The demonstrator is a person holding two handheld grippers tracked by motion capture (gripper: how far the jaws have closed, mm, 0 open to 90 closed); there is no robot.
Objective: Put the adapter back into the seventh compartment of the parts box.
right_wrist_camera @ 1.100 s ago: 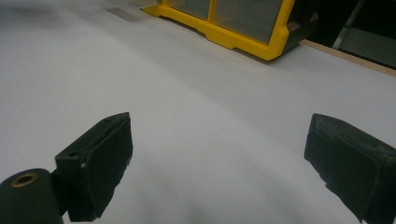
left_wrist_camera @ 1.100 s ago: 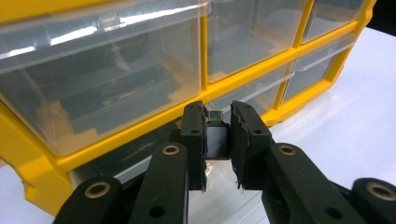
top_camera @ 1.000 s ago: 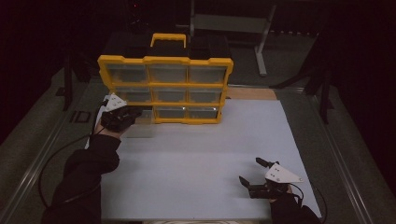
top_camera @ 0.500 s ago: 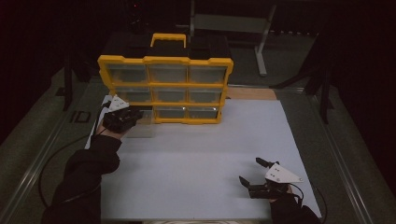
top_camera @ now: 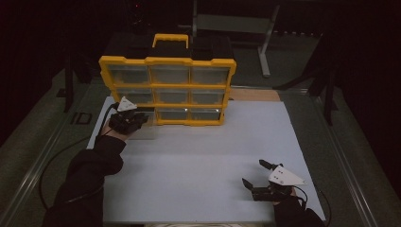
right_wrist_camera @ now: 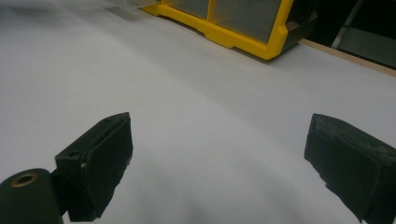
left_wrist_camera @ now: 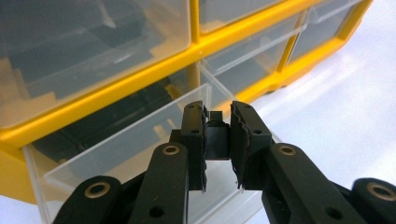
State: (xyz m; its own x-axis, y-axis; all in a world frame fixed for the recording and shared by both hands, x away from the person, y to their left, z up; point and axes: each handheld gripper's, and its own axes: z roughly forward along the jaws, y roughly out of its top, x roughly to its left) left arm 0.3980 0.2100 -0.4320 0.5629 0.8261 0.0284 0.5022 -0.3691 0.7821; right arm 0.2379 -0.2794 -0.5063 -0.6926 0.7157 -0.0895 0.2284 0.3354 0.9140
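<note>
High view dim, bkgd near black; worktop (top_camera: 198,161) pale, evenly lit. Gripper views brighter: glare on worktop at 3 o'clock, near tongs soft, edges sl. blurred.

Left gripper (top_camera: 142,119) drawn slightly back toward person; clear drawer (top_camera: 144,130) pulled further from yellow organizer (top_camera: 168,90).
</note>
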